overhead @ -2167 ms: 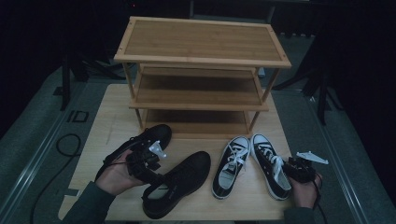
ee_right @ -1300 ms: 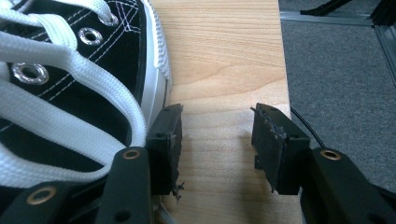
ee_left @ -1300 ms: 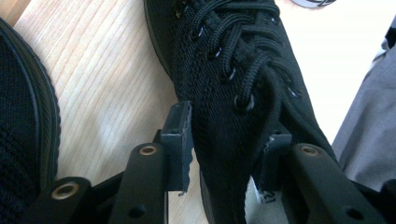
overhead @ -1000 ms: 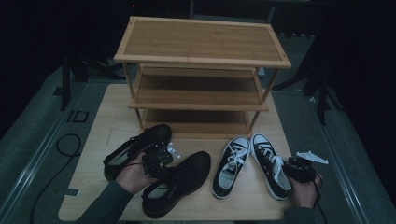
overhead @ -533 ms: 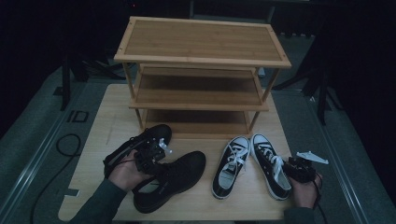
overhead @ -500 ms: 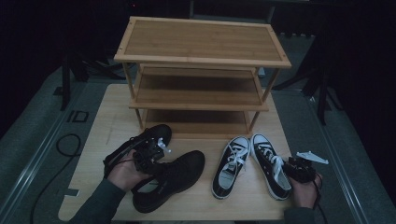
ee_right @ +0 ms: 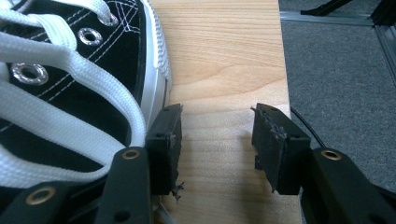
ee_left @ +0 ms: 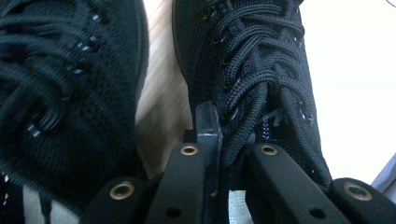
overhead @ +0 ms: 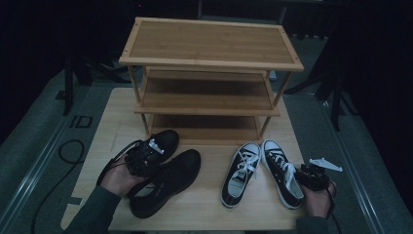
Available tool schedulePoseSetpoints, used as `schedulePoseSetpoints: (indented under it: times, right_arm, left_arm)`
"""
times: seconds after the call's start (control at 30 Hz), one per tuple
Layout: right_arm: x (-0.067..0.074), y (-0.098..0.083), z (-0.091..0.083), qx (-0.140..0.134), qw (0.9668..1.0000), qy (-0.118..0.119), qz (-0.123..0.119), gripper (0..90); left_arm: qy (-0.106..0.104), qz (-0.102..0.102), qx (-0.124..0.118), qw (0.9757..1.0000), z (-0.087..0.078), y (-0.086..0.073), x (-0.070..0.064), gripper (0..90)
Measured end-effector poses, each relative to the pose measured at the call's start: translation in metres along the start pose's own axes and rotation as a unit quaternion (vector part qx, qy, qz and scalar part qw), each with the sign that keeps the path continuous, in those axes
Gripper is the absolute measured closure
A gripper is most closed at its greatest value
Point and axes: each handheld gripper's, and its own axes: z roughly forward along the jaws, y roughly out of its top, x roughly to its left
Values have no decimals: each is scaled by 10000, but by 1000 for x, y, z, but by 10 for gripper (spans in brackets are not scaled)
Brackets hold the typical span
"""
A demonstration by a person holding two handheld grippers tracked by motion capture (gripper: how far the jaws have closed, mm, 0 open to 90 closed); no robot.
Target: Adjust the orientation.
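Two black lace-up shoes lie at the table's left in the high view, the rear black shoe (overhead: 163,141) and the front black shoe (overhead: 168,183). My left gripper (overhead: 142,159) sits between them, shut on the laced upper edge of the front black shoe (ee_left: 252,70); its jaws (ee_left: 219,135) pinch that edge, with the rear black shoe (ee_left: 65,93) close beside. A pair of black-and-white canvas sneakers (overhead: 241,173) lies at the right. My right gripper (overhead: 311,177) rests open by the outer sneaker (overhead: 282,170). Its jaws (ee_right: 215,140) stand apart over bare wood, right beside the sneaker's sole (ee_right: 156,88).
A three-tier bamboo shoe rack (overhead: 209,73) stands at the back of the wooden table (overhead: 209,161), its shelves bare. The table's right edge (ee_right: 282,70) lies just past my right gripper, with grey floor beyond. A cable (overhead: 73,151) loops on the floor at the left.
My left gripper has dragged the front black shoe leftward across the table, closer to the rear black shoe. The right gripper and the sneakers have stayed put.
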Motion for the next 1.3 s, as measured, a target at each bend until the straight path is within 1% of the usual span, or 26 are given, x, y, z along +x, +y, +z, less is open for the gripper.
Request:
schedulePoseSetpoints:
  times: [0.13,0.17,0.2,0.3,0.5,0.73,0.8,0.83,0.97,1.1,1.23,1.3]
  right_arm:
    - [0,0,0,-1,10000,-1,-1,521]
    - [0,0,0,-1,10000,-1,-1,521]
    - [0,0,0,0,10000,-2,-1,521]
    - [0,0,0,0,10000,-2,-1,521]
    - [0,0,0,0,10000,-5,0,520]
    - [0,0,0,1,10000,-5,-1,520]
    - [0,0,0,0,10000,-4,-1,520]
    - [0,0,0,0,10000,-6,-1,520]
    - [0,0,0,-1,10000,-6,-1,520]
    - [0,0,0,-1,10000,-7,-1,520]
    - [0,0,0,0,10000,-6,0,520]
    - [0,0,0,0,10000,-6,2,520]
  left_arm:
    - [75,-121,-39,9999,-2,-5,6,876]
    - [75,-121,-39,9999,-2,-5,6,876]
    - [95,-190,-57,9998,-3,-9,10,876]
    - [121,-243,-77,9996,-4,-12,13,876]
    - [234,-244,-89,9994,-5,-13,17,875]
    - [207,-206,-88,9995,-5,-14,19,868]
    - [163,-175,-86,9997,-5,-14,18,835]
    - [136,-139,-97,9998,-6,-15,18,799]
    - [76,-104,-159,9998,-11,-16,17,691]
    - [124,-9,-146,9998,-13,-14,15,652]
    - [182,-9,-153,9997,-14,-14,14,622]
    - [179,2,-142,9997,-15,-15,14,605]
